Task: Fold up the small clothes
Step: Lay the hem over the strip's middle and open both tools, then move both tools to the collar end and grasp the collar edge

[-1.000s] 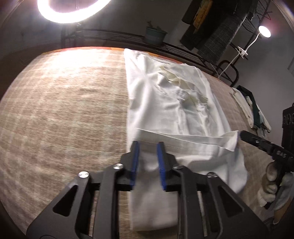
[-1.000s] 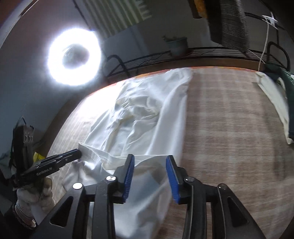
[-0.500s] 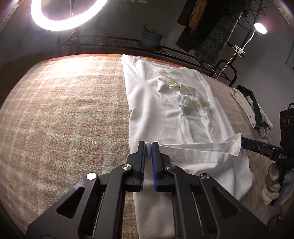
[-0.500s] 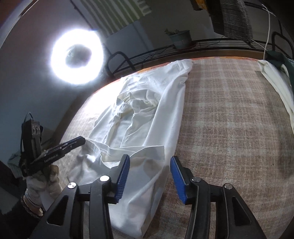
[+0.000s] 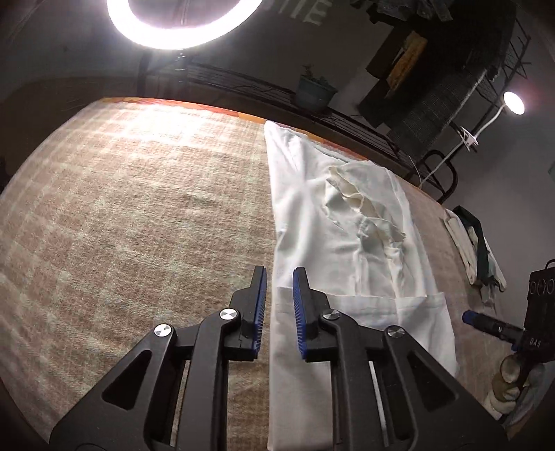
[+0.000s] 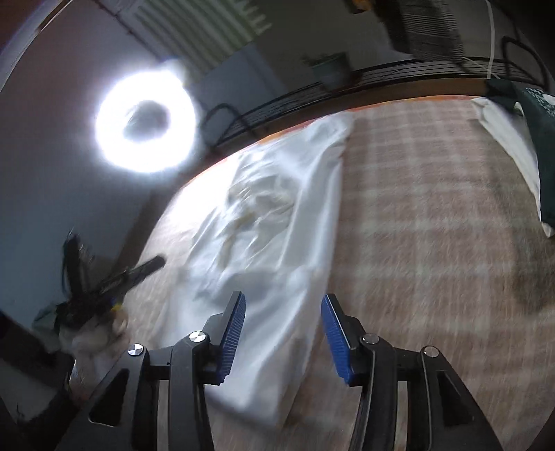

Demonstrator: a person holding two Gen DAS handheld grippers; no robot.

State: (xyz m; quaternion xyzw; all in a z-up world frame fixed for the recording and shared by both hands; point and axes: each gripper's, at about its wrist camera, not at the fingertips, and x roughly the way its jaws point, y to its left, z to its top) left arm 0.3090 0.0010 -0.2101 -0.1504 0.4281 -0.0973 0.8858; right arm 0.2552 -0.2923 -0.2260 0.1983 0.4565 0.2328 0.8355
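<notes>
The white garment (image 5: 347, 249) lies lengthways on the plaid blanket (image 5: 138, 215), right of its middle in the left wrist view, with its long sides apparently turned in to make a narrow strip and its near end laid back over the body, so that a straight hem runs across it. We judge that cross fold to be the step in hand: the crumpled, cream-tinged cloth higher up is not yet smoothed. Our left gripper (image 5: 279, 301) sits low over the strip's left edge, jaws a little apart with nothing between them, one finger outside the edge and one over the cloth, placed as if to take that edge. Our right gripper (image 6: 282, 329) hangs over the near right side of the garment (image 6: 277, 243), jaws spread wide and empty; its view is blurred, so finer detail there is unclear. Further out, the blanket covers the whole work surface, and folded clothes (image 5: 475, 249) lie near its right edge, well apart from the garment. Beyond the far edge runs a dark metal rack (image 5: 277, 93) with a potted plant (image 5: 314, 92), a ring light (image 5: 180, 20) glares above, and a small clip lamp (image 5: 513, 104) shines to the right.
</notes>
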